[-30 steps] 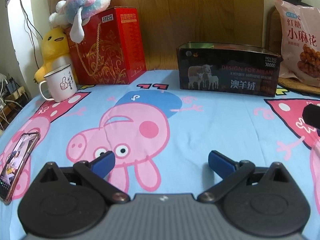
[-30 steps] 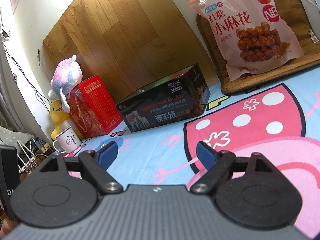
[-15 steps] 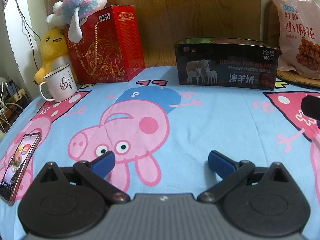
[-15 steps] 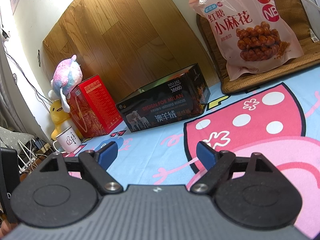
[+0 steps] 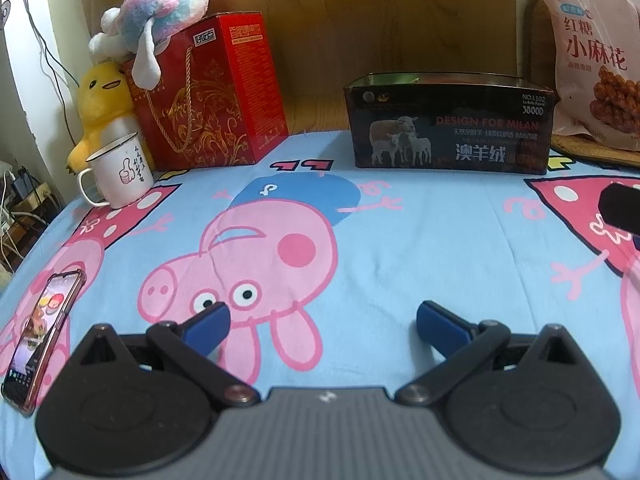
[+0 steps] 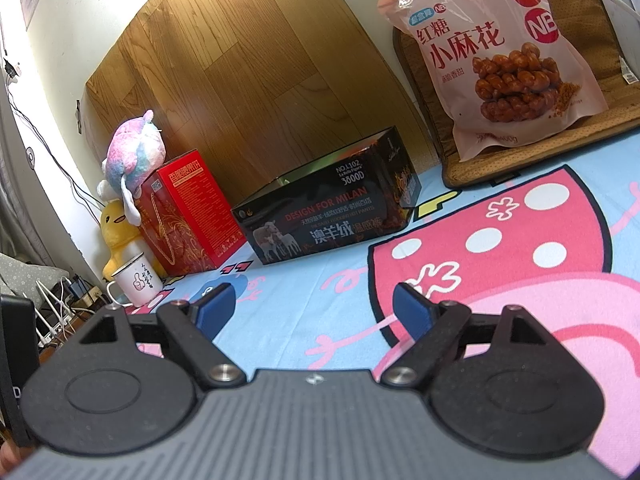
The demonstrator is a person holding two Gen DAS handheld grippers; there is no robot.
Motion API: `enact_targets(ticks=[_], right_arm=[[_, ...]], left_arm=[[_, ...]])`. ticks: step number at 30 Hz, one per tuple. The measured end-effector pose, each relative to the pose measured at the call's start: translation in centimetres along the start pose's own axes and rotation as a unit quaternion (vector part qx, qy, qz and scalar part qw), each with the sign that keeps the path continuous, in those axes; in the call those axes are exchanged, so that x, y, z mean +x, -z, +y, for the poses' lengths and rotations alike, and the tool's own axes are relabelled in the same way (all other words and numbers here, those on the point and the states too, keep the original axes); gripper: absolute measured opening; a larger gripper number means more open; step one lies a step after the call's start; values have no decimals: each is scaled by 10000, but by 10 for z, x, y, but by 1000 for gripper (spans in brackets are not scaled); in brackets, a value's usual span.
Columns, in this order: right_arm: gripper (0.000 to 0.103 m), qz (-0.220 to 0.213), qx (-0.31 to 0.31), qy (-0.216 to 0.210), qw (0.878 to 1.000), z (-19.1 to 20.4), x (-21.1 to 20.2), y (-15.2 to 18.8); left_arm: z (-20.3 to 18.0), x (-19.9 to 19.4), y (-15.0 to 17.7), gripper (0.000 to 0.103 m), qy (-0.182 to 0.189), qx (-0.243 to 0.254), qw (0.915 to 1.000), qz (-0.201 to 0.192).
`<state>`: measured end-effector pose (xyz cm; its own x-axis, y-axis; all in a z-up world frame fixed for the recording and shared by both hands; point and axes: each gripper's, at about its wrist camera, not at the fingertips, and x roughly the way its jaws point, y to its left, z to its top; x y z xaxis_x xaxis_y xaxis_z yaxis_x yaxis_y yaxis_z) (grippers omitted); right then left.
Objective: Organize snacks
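Both claws (image 5: 322, 322) (image 6: 308, 310) wide apart, empty.

One snack bag (image 6: 508, 56), two boxes (image 5: 448, 124) (image 5: 208, 92), two plush toys (image 5: 160, 12) (image 5: 100, 100), one mug (image 5: 120, 170), one phone (image 5: 40, 336).

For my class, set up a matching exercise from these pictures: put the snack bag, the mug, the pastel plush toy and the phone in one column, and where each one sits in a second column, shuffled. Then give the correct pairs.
Things
1. snack bag
2. mug
3. pastel plush toy
4. phone

Places
A. on top of the red gift box
B. flat on the cartoon sheet, far left
C. propped on the woven mat, far right
D. standing in front of the yellow duck plush

Pairs: 1-C, 2-D, 3-A, 4-B
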<state>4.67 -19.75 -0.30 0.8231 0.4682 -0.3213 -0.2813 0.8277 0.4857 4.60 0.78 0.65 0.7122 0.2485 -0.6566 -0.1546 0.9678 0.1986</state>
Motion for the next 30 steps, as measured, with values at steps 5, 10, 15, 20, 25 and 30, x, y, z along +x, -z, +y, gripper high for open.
enact_targets(ticks=[5, 10, 15, 20, 25, 30], right_arm=[[88, -1, 6, 1, 10000, 1, 0, 0], [88, -1, 2, 1, 10000, 0, 0, 0], [88, -2, 7, 0, 10000, 0, 0, 0], [88, -5, 16, -4, 10000, 0, 0, 0], [88, -26, 61, -2, 10000, 0, 0, 1], [88, -31, 89, 1, 10000, -1, 0, 1]], left_arm=[[-1, 0, 0, 103, -16, 40, 10000, -14], [-1, 0, 0, 103, -24, 77, 10000, -21], [-1, -1, 0, 103, -21, 101, 9999, -9], [-1, -1, 0, 103, -14, 109, 9999, 19], [-1, -1, -1, 103, -26, 137, 9999, 33], [-4, -2, -1, 103, -82, 211, 9997, 15]])
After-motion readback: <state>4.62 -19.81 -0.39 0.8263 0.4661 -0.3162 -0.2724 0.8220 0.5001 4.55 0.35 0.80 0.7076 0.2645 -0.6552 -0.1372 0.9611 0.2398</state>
